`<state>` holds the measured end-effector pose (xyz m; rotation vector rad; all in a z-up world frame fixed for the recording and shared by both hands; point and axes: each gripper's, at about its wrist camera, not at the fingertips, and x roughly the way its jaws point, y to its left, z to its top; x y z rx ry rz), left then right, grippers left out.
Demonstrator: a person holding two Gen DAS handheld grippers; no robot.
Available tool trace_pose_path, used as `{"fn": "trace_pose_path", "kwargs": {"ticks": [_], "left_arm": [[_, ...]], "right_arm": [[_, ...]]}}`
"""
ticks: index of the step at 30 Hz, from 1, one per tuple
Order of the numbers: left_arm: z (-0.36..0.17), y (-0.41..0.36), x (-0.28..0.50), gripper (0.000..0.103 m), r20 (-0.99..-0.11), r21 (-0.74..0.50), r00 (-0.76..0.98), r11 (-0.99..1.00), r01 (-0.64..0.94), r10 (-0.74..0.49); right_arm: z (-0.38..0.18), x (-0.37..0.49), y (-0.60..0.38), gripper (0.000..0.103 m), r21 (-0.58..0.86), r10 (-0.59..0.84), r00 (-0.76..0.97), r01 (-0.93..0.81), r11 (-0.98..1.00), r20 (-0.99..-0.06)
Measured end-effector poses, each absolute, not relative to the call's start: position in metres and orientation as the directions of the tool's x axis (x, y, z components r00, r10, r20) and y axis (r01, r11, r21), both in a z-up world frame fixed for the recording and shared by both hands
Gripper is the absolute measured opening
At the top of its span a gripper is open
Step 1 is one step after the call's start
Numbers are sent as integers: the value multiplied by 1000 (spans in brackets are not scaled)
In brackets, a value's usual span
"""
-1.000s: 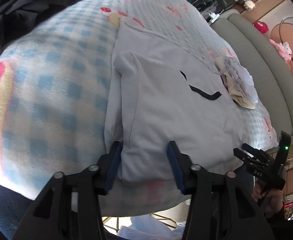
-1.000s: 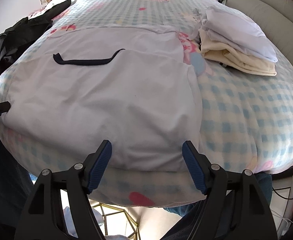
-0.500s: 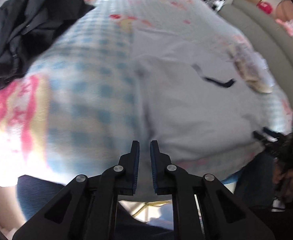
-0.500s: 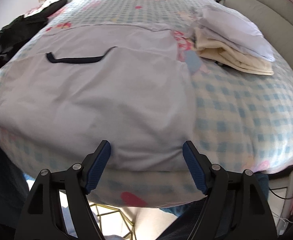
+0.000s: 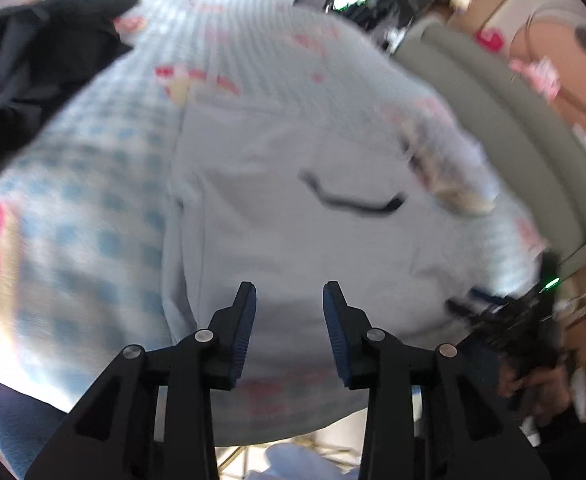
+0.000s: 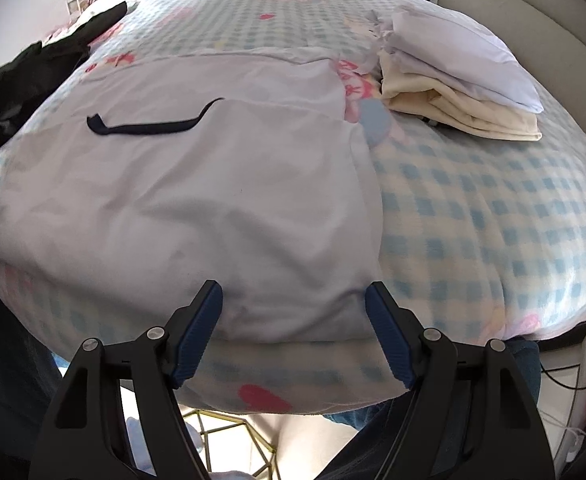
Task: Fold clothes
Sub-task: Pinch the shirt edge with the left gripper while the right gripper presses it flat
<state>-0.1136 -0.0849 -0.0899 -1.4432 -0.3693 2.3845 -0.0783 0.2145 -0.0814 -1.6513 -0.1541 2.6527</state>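
Observation:
A pale grey garment (image 6: 213, 184) with a black neck trim (image 6: 149, 126) lies folded flat on the blue checked blanket (image 6: 473, 208). It also shows, blurred, in the left wrist view (image 5: 293, 220). My right gripper (image 6: 294, 304) is open and empty, its jaws either side of the garment's near right corner. My left gripper (image 5: 289, 300) is open and empty over the garment's near left part. The right gripper shows at the lower right of the left wrist view (image 5: 493, 312).
A stack of folded white and cream clothes (image 6: 453, 84) lies at the back right of the blanket. A heap of black clothing (image 6: 25, 80) lies at the left, also in the left wrist view (image 5: 33, 68). A grey padded headboard (image 5: 513, 128) runs along the right.
My left gripper was open a second ago, shut beside the garment's left edge half a second ago, and is open again now, back over the garment. My right gripper has stayed open at the near right corner.

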Motion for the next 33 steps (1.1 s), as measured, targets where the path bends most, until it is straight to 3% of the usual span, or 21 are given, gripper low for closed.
{"fn": "trace_pose_path", "kwargs": {"ticks": [6,11,14,17,19,21,25,27,30,33], "left_arm": [[-79,-118,-104,33,-812,-321,-518,-947,14,268],[-70,-123,-103,35,-747,-449,-535,-893,-32,395],[-77,-102,-108,38,-762,-423,-504,-902,-87,406],[-92,-92,-113,38,-824,-355,-455,-933,-53,339],[-91,-97,-114,39,-834,-340,-453,-940,-28,315],[-79,-107,-115,50,-815,-342,-493,-939,-16,305],[-64,-108,-133,52,-748,-445,-535,-895,-35,393],[-62,-97,-144,52,-714,-485,-537,-871,-83,449],[-88,-81,-155,52,-805,-380,-460,-921,-86,375],[-100,-86,-151,37,-847,-311,-429,-947,-78,314]], "right_arm": [[-50,-75,256,74,-103,133,-496,-88,-991,-858],[-43,-80,265,74,-37,79,-513,-91,-995,-855],[-56,-85,238,74,-26,27,-493,-9,-1000,-870],[-77,-91,212,74,-5,-25,-449,67,-998,-893],[-81,-92,207,73,-60,23,-428,74,-995,-903],[-64,-86,207,74,-102,51,-468,83,-991,-882],[-41,-91,210,76,-137,67,-533,92,-986,-843],[-44,-110,215,76,-90,32,-523,85,-992,-852],[-61,-127,212,76,-37,-5,-499,75,-997,-867],[-79,-136,221,73,-68,17,-450,98,-993,-893]]}}
